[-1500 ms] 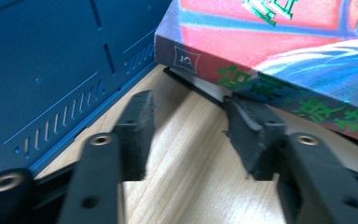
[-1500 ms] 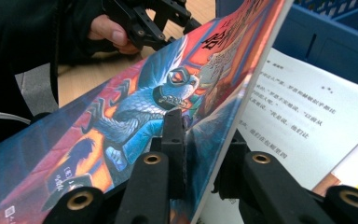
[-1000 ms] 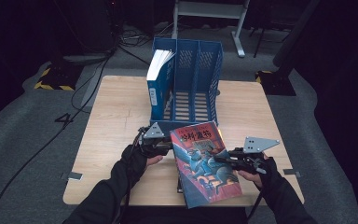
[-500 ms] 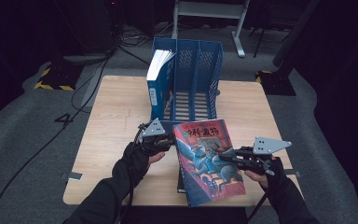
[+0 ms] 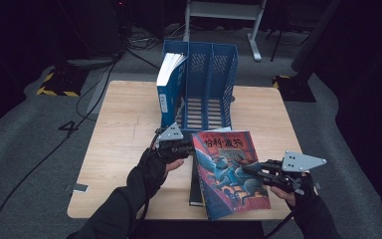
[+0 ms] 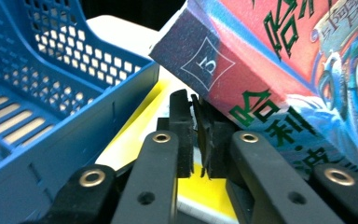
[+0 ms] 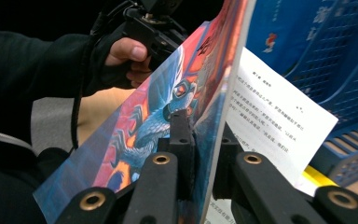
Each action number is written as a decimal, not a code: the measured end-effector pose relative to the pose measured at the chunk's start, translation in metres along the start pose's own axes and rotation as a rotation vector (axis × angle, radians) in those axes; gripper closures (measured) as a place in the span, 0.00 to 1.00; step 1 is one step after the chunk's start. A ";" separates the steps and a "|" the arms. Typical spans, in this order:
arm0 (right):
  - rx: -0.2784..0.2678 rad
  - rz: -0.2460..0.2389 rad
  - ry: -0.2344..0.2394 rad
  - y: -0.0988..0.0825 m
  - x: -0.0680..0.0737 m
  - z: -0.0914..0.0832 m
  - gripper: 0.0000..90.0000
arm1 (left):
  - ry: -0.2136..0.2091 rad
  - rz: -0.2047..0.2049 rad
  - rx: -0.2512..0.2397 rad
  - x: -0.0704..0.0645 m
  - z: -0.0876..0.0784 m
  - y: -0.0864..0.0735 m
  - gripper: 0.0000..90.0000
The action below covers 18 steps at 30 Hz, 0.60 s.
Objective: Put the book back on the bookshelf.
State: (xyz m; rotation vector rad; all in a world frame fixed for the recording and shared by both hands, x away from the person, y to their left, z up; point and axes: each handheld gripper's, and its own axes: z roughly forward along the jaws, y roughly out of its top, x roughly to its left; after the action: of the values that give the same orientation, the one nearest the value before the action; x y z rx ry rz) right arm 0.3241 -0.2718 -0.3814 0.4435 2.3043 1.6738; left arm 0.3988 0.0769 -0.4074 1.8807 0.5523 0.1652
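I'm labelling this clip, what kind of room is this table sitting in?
Probably a recording studio or lab, not a home: dark drapes ring the wooden table, cables trail over grey carpet, and hazard tape marks a stand's base.

Right gripper [image 7: 204, 140] with its jaws closed on the front cover [image 7: 158, 107] of a book, one jaw on each face. Behind the cover, a printed page [image 7: 275, 126]. Beyond, the left gripper [image 7: 156, 23] in a gloved hand; at right, a blue rack [image 7: 349, 79].
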 end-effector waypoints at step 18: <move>-0.115 -0.049 -0.104 0.004 -0.012 0.019 0.95 | 0.033 0.092 -0.096 0.002 -0.025 0.057 1.00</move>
State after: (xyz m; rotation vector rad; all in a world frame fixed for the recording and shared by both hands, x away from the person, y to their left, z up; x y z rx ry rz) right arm 0.3423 -0.2591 -0.3833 0.4356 2.1160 1.7076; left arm 0.4080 0.0834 -0.3466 1.8129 0.4727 0.2791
